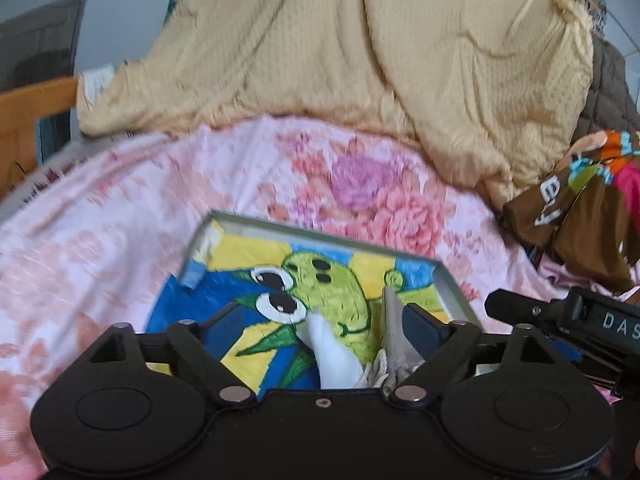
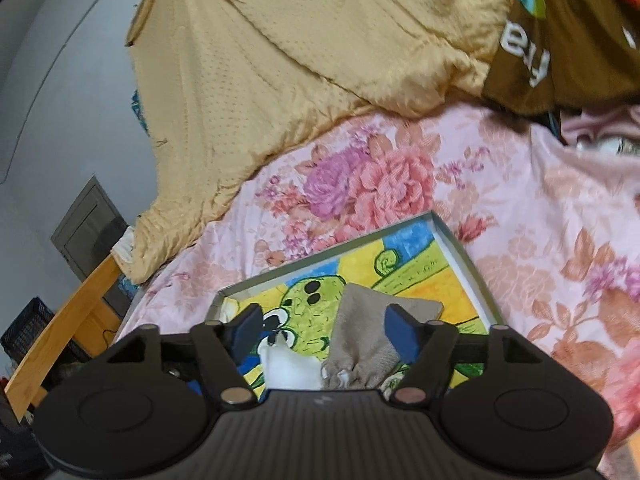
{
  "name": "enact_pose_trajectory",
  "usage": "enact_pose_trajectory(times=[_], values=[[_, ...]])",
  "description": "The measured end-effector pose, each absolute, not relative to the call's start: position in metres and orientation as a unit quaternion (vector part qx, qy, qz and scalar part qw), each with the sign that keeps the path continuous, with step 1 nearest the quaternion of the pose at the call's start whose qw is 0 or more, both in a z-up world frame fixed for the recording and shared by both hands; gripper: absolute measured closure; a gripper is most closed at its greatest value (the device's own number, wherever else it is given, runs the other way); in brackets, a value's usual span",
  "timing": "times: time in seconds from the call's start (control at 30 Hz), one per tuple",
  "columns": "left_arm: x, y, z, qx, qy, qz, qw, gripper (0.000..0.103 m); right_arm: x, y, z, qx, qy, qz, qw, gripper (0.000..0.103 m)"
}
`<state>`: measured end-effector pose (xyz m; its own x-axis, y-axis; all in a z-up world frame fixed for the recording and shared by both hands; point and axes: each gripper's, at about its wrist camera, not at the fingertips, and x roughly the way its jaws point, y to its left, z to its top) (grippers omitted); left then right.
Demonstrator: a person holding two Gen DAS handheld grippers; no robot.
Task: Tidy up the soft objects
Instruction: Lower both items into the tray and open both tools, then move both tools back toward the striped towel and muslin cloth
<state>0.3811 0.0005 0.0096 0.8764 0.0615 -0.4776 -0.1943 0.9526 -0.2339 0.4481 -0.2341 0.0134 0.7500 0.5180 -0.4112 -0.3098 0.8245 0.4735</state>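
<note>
Both tongs, left (image 1: 320, 320) and right (image 2: 324, 328), gape wide, nothing clamped. Pouch (image 2: 368, 340) and white cloth (image 2: 292, 368) loose in tray (image 2: 460, 256); you bump tray, they spill onto bed (image 2: 520, 208).

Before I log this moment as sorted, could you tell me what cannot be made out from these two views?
- Near ends of the white cloth and grey pouch: both views, hidden behind each tool's body.
- Near edge of the tray: both views, covered by the tools.
- Lettering on the brown fabric: cut off by folds.
- Dark crate: right wrist view, too dim to see inside.
</note>
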Motion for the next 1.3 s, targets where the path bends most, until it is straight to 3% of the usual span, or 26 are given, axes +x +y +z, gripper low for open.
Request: enact_pose_trajectory(times=[0.13,0.2,0.5,0.83,1.3], values=[[0.354,-0.002,0.029,-0.133,0.224,0.07,0.963,0.01,0.426,-0.24,0.033,0.17,0.257,0.226,0.924,0.019],[0.339,-0.004,0.036,-0.131,0.219,0.074,0.964,0.003,0.413,-0.243,0.042,0.155,0.247,0.226,0.929,0.016],[0.269,-0.018,0.054,-0.115,0.205,0.07,0.969,0.001,0.343,-0.246,0.069,0.098,0.208,0.228,0.946,0.0],[0.199,-0.031,0.057,-0.101,0.17,0.082,0.977,0.001,0.273,-0.256,0.07,0.064,0.159,0.237,0.956,0.0],[0.127,-0.035,0.052,-0.062,0.15,0.078,0.984,0.001,0.212,-0.269,0.039,0.026,0.174,0.223,0.959,0.0]])
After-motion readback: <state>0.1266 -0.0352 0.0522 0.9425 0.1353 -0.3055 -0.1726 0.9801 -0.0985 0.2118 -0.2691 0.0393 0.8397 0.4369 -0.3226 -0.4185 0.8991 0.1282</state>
